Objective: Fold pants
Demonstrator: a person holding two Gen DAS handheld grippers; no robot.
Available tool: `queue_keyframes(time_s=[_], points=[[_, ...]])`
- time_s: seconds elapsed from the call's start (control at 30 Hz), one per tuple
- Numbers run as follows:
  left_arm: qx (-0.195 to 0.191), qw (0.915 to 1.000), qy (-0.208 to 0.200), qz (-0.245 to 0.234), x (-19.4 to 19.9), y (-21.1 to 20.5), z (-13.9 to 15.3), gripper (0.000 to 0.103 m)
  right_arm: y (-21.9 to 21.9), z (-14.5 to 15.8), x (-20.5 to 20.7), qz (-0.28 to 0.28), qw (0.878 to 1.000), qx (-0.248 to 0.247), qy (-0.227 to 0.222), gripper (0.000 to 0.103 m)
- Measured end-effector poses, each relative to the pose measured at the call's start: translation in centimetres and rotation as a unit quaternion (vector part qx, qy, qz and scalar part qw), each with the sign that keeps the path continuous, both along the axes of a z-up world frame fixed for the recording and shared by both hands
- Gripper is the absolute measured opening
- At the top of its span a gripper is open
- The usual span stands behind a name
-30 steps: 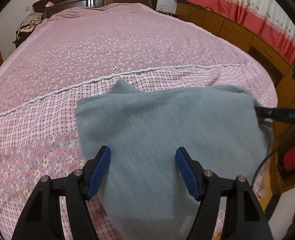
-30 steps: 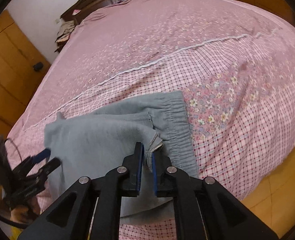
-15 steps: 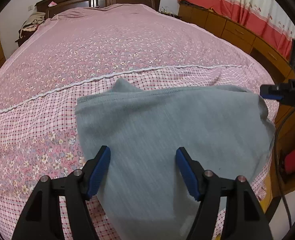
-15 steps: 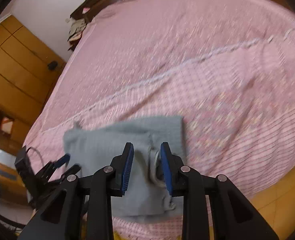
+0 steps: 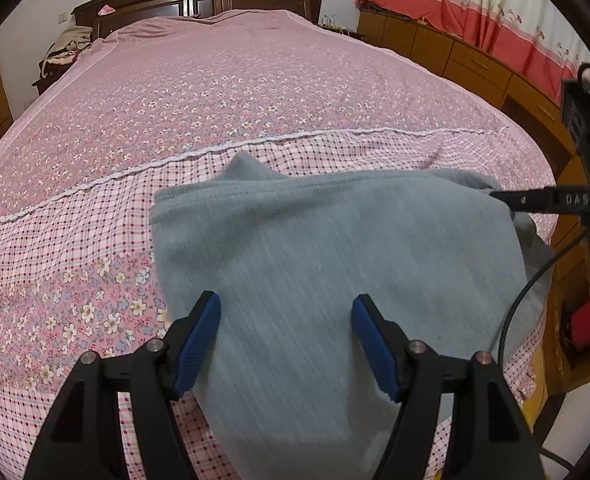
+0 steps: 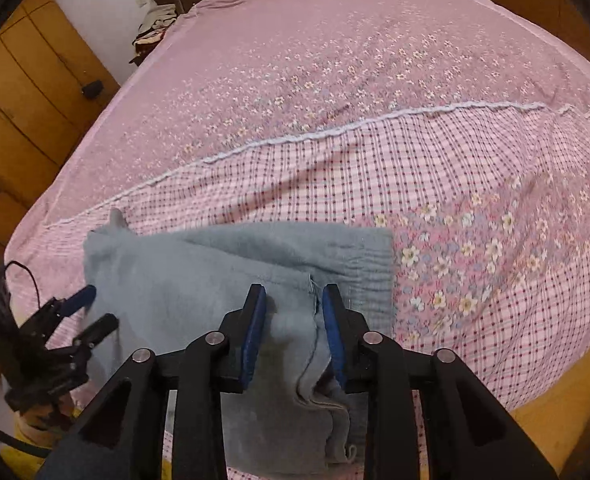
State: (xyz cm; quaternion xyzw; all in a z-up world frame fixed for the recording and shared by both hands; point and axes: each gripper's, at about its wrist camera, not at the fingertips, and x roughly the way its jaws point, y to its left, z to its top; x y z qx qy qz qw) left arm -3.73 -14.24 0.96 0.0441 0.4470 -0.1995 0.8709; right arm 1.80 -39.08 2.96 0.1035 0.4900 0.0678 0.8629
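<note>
Both claws stand wide open and hold nothing: the left claw (image 5: 285, 334) hangs over the near half of the folded grey pants (image 5: 335, 260), and the right claw (image 6: 293, 332) straddles the stacked cloth edge just short of the waistband (image 6: 369, 276), which lies ahead and to its right. The pants rest on the bed (image 5: 255, 92), at its near edge below both claws. With nothing pinning the layers, the loose edge between the right jaws may slump or snag on a pad, or the bundle may slide off the edge.
</note>
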Motion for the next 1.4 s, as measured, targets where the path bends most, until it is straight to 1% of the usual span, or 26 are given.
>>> queue_keyframes(time_s=[0.07,0.13,0.17,0.2,0.33,0.37,0.4,0.47,0.57,0.67,0.7,0.8,0.87,0.9,0.93,0.97,1.0,1.03,1.07,1.1,1.17,1.2,1.23,1.27,1.33,1.4], points=[[-0.001,1.0,0.0,0.0,0.0,0.0,0.0,0.074,0.6,-0.4,-0.1,0.005,1.0,-0.016,-0.001,0.033],[0.0,1.0,-0.002,0.0,-0.1,-0.1,-0.1,0.074,1.4,-0.7,0.0,0.016,0.999,-0.046,-0.005,0.034],[0.001,1.0,-0.002,0.0,-0.1,-0.2,-0.1,0.074,2.0,-0.8,0.0,0.023,0.997,-0.069,-0.007,0.034],[0.002,1.0,-0.003,0.0,-0.1,-0.3,-0.1,0.074,2.3,-0.8,0.3,0.025,0.996,-0.081,-0.009,0.034],[-0.001,1.0,-0.001,0.001,-0.1,-0.3,-0.1,0.074,3.4,-1.0,0.7,0.044,0.991,-0.12,-0.029,0.034],[-0.002,1.0,0.0,0.001,-0.1,-0.4,-0.1,0.074,3.8,-1.0,0.5,0.048,0.989,-0.134,-0.037,0.031],[-0.004,1.0,0.0,0.001,-0.1,-0.4,-0.1,0.074,4.1,-0.9,0.3,0.054,0.988,-0.14,-0.043,0.025],[-0.004,1.0,0.001,0.002,-0.1,-0.4,-0.1,0.074,4.8,-0.8,-0.3,0.073,0.984,-0.155,-0.051,0.017],[-0.002,1.0,-0.001,0.001,-0.1,-0.4,-0.1,0.075,6.0,-0.7,-1.2,0.091,0.975,-0.19,-0.063,0.013],[-0.004,1.0,-0.001,0.0,0.0,-0.3,-0.1,0.075,6.3,0.3,-1.8,0.082,0.972,-0.202,-0.082,0.012],[-0.007,1.0,0.0,0.0,0.0,-0.2,-0.1,0.074,6.3,1.0,-2.1,0.075,0.971,-0.207,-0.097,0.012],[-0.011,0.9999,0.002,0.0,0.0,0.2,0.0,0.074,6.6,3.0,-3.6,0.06,0.961,-0.228,-0.147,0.012],[-0.01,1.0,0.001,0.0,0.0,0.3,0.1,0.075,7.0,3.8,-3.8,0.053,0.955,-0.239,-0.166,0.012],[-0.009,1.0,0.001,0.001,0.0,0.3,0.1,0.075,7.3,3.8,-3.6,0.048,0.95,-0.254,-0.173,0.012],[-0.008,1.0,0.001,0.001,0.0,0.3,0.1,0.075,7.5,3.6,-3.3,0.044,0.946,-0.271,-0.169,0.012],[-0.007,1.0,0.0,0.001,0.1,0.2,0.1,0.075,7.5,3.3,-2.8,0.04,0.945,-0.281,-0.16,0.012],[-0.006,1.0,0.0,0.002,0.1,0.2,0.0,0.075,7.0,2.4,-1.6,0.024,0.946,-0.291,-0.137,0.012],[-0.006,1.0,0.0,0.001,0.1,0.1,0.0,0.075,6.5,1.9,-1.0,0.012,0.948,-0.292,-0.125,0.012],[-0.005,1.0,0.0,0.001,0.1,0.0,0.0,0.075,4.9,1.3,-0.1,-0.013,0.954,-0.282,-0.103,0.012],[-0.004,1.0,-0.001,0.0,0.1,-0.1,0.0,0.075,3.6,1.1,0.3,-0.033,0.958,-0.269,-0.09,0.012],[-0.004,1.0,0.0,-0.001,0.1,-0.2,0.0,0.075,1.0,1.3,0.2,-0.073,0.969,-0.224,-0.072,0.012],[-0.005,1.0,0.001,0.0,0.1,-0.2,0.0,0.075,-0.4,1.8,-0.2,-0.086,0.975,-0.19,-0.071,0.012],[-0.005,1.0,0.001,0.001,0.1,-0.2,0.1,0.075,-1.2,2.2,-0.7,-0.092,0.979,-0.169,-0.073,0.012],[-0.005,1.0,0.002,0.003,0.1,-0.2,0.1,0.075,-2.4,2.9,-1.7,-0.099,0.981,-0.146,-0.077,0.014],[-0.003,1.0,0.002,0.007,0.1,-0.3,0.2,0.075,-3.7,3.8,-3.2,-0.107,0.985,-0.114,-0.08,0.017],[-0.002,1.0,0.002,0.008,0.1,-0.4,0.3,0.075,-4.5,4.2,-4.5,-0.102,0.989,-0.069,-0.077,0.019]])
